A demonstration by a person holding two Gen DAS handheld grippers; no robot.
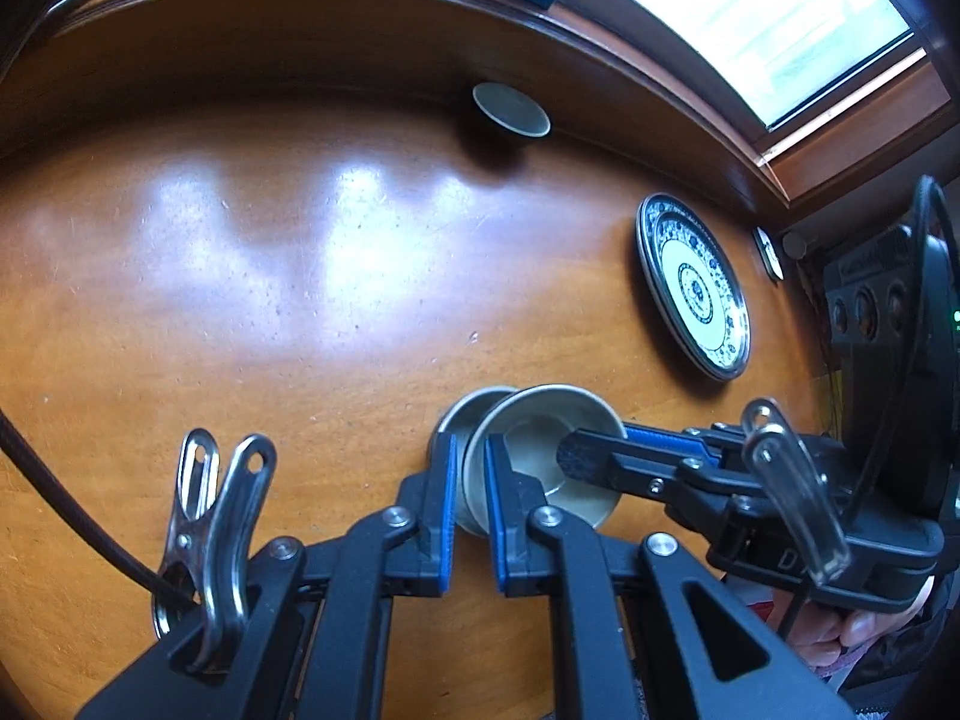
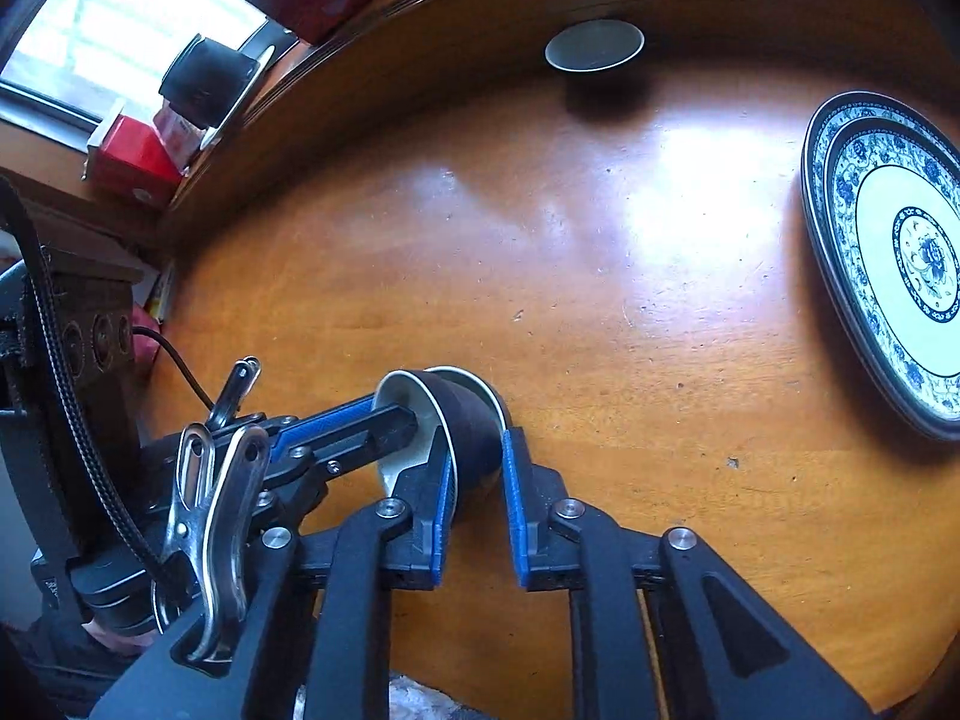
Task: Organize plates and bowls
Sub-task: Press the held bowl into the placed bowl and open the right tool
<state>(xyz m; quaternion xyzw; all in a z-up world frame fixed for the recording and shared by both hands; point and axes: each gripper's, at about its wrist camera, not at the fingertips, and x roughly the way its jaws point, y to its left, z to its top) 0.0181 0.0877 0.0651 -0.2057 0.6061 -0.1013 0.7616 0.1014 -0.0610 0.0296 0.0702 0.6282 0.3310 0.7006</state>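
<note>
The left gripper [image 1: 471, 501] pinches the near rim of a small bowl [image 1: 543, 450], tipped over a second bowl [image 1: 465, 414]. The right gripper [image 2: 477, 501] has its jaws loose around the bowl's dark side.

Two small bowls tipped together between the claws, plates off to the side.
Dark-outside bowl [image 2: 474, 438] tilted, nested against second bowl [image 1: 465, 420] at claw tips; blue-white plates [image 2: 900, 258] stacked far right; third small bowl [image 2: 594, 45] far ahead.
</note>
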